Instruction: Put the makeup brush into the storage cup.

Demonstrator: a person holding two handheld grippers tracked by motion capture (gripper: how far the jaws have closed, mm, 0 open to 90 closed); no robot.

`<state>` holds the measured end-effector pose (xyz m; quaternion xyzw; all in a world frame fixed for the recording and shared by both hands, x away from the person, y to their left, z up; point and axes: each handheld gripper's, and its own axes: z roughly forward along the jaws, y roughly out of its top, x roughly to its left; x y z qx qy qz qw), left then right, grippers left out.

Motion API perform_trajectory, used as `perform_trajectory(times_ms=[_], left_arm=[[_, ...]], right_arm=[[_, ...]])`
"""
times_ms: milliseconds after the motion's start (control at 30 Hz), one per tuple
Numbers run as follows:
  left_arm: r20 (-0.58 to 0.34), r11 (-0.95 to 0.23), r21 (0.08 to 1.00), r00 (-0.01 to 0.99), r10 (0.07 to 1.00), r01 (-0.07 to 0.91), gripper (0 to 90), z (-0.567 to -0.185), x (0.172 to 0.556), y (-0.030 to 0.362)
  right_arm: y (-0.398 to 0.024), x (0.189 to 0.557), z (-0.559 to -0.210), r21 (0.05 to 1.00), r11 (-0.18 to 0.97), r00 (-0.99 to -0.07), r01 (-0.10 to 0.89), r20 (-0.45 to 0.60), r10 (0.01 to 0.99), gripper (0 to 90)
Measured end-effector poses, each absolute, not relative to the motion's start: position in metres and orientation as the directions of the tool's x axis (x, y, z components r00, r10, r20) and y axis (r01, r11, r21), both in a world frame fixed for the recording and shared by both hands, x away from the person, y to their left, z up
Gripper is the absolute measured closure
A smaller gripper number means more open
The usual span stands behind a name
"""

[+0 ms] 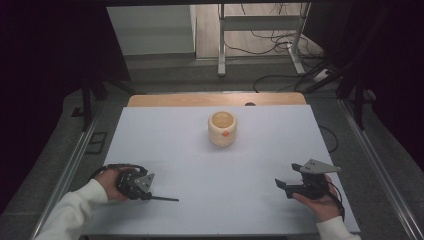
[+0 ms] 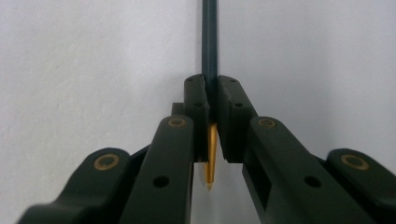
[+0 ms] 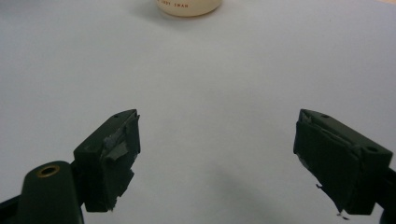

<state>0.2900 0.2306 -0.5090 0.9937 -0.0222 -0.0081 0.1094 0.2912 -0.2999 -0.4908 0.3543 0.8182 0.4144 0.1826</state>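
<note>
On the white table sheet (image 1: 210,170), the person's left hand (image 1: 107,184) holds the left gripper (image 1: 149,196) low at the near left side. Its jaws are clamped on a dark pen (image 1: 162,198) — in the left gripper view the pads press on the pen (image 2: 209,42) from both sides, the dark shaft runs straight out ahead of the jaws over the sheet, and a gold pointed tip (image 2: 210,156) shows behind the pads, toward the camera. In the high view the pen sticks out to the right of the gripper, lying close to the sheet and roughly level; whether it touches the surface cannot be told.

The right gripper (image 1: 282,186) sits in the person's right hand (image 1: 320,202) at the near right side, well apart from the left one. Its jaws stand wide apart with nothing between them — the right gripper view shows bare white sheet between the two black pads (image 3: 112,158).

A cream-coloured cup (image 1: 222,128) with a small orange mark on its side stands upright toward the far middle of the sheet, well apart from both grippers; its lower edge shows at the top of the right gripper view (image 3: 188,7). The wooden table edge (image 1: 175,99) shows beyond the sheet.
</note>
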Motion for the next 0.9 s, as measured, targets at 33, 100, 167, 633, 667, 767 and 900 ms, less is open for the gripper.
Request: perform_trajectory(times_ms=[33, 100, 167, 633, 667, 767, 900], left_arm=[[-0.011, -0.975, 0.218, 0.999, -0.042, -0.038, 83.7, -0.509, 0.290, 0.231], [-0.011, -0.975, 0.219, 0.999, -0.032, -0.029, 83.7, -0.509, 0.290, 0.231], [-0.012, -0.974, 0.226, 1.000, -0.021, -0.018, 83.7, -0.508, 0.289, 0.231], [-0.001, -0.967, 0.230, 0.993, 0.114, 0.111, 83.7, -0.491, 0.288, 0.233], [-0.003, -0.964, 0.235, 0.992, 0.128, 0.125, 83.7, -0.490, 0.287, 0.233], [-0.008, -0.957, 0.236, 0.985, 0.175, 0.172, 83.7, -0.488, 0.287, 0.232], [-0.012, -0.948, 0.233, 0.975, 0.222, 0.218, 83.7, -0.487, 0.287, 0.231]], right_arm=[[-0.300, 0.291, -0.491, 0.808, 0.406, -0.682, 0.427, -0.007, 0.731, 15.6], [-0.300, 0.291, -0.490, 0.808, 0.406, -0.681, 0.428, -0.007, 0.732, 15.6], [-0.300, 0.291, -0.490, 0.808, 0.405, -0.681, 0.428, -0.007, 0.732, 15.6], [-0.300, 0.291, -0.490, 0.811, 0.401, -0.677, 0.426, -0.008, 0.736, 15.8], [-0.300, 0.290, -0.490, 0.812, 0.400, -0.677, 0.426, -0.007, 0.736, 15.8], [-0.300, 0.291, -0.490, 0.812, 0.400, -0.678, 0.426, -0.007, 0.735, 15.8], [-0.299, 0.291, -0.490, 0.810, 0.402, -0.678, 0.426, -0.008, 0.735, 15.8]])
